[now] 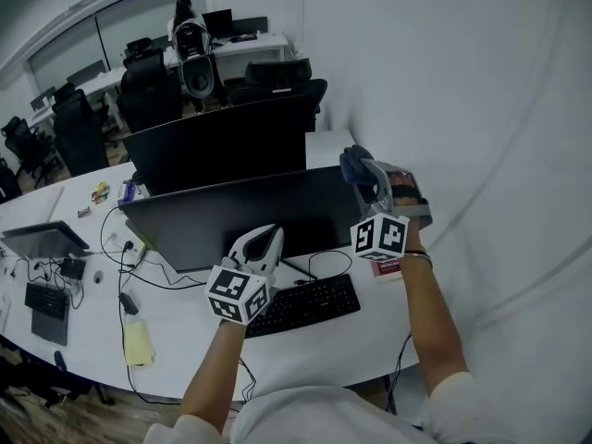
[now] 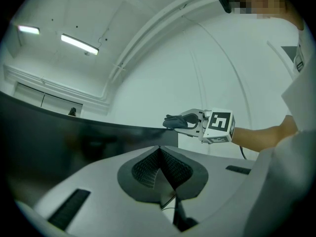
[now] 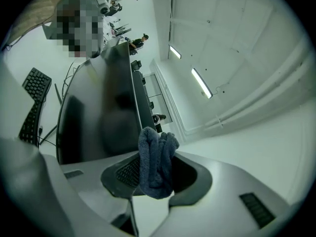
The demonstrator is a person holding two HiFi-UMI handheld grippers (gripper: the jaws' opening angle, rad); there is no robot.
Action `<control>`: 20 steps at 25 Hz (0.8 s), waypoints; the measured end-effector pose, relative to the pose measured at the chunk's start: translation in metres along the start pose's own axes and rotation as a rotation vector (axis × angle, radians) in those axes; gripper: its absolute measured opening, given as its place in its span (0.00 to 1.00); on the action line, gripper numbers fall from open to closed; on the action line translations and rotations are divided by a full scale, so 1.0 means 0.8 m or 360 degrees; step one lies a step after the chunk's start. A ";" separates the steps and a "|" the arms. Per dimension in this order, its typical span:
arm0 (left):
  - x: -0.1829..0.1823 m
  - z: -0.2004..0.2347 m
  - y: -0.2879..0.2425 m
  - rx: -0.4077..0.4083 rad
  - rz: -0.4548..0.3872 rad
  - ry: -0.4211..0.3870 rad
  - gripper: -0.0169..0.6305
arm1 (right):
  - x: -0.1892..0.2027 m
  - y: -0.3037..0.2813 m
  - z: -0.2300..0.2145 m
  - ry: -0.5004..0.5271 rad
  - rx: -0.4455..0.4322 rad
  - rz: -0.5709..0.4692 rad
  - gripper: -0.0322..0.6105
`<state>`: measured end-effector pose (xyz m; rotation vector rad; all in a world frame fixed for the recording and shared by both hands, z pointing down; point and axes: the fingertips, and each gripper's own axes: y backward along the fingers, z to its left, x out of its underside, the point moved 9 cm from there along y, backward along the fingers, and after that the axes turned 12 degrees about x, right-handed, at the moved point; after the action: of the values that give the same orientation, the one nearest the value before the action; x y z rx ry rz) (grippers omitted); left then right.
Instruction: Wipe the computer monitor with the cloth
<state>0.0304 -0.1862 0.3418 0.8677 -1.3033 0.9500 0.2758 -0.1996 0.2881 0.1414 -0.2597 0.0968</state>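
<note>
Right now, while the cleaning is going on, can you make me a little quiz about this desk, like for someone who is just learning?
1. What does the right hand-held gripper hold between its jaws?
A. a yellow sponge
B. a dark blue cloth
C. a computer mouse

2. True or false: the left hand-held gripper has its jaws spread wide apart.

3. Fill in the word: the black keyboard lies on the white desk, in front of the big dark ____.

Key:
1. B
2. False: its jaws are together, with nothing between them.
3. monitor
</note>
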 end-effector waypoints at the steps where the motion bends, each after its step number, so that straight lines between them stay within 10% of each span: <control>1: -0.001 0.001 0.005 -0.0007 -0.0001 -0.0002 0.04 | -0.008 0.000 0.002 0.0001 -0.0011 -0.0015 0.28; 20: -0.007 0.061 0.145 -0.0274 -0.0016 -0.0017 0.04 | -0.176 -0.021 0.048 -0.0057 -0.0177 -0.0280 0.28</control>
<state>-0.0954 -0.1872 0.3396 0.7463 -1.3672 0.8126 0.1330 -0.2329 0.2855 0.0548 -0.2865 -0.0949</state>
